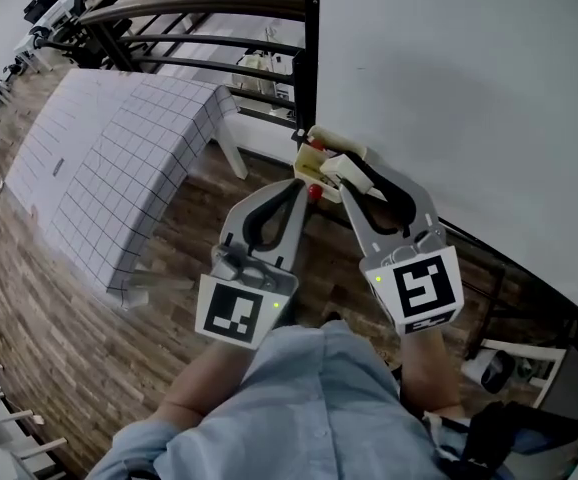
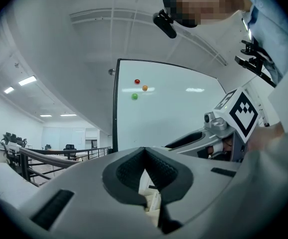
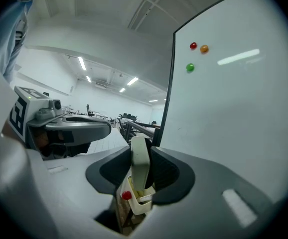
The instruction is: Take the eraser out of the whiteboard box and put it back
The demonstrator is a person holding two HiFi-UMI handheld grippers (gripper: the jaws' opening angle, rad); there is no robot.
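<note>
A cream whiteboard box hangs at the lower left corner of the whiteboard, with a red-capped marker in it. My right gripper is shut on the pale eraser, which stands on edge just above the box. In the right gripper view the eraser is upright between the dark pads, with the box and the red cap right below it. My left gripper is beside the box on the left, its jaws together and nothing in them. Its pads meet at the tips.
A table with a white gridded cloth stands to the left, with a dark railing beyond it. Red, orange and green magnets sit high on the board. A white stand is at the lower right, on the wooden floor.
</note>
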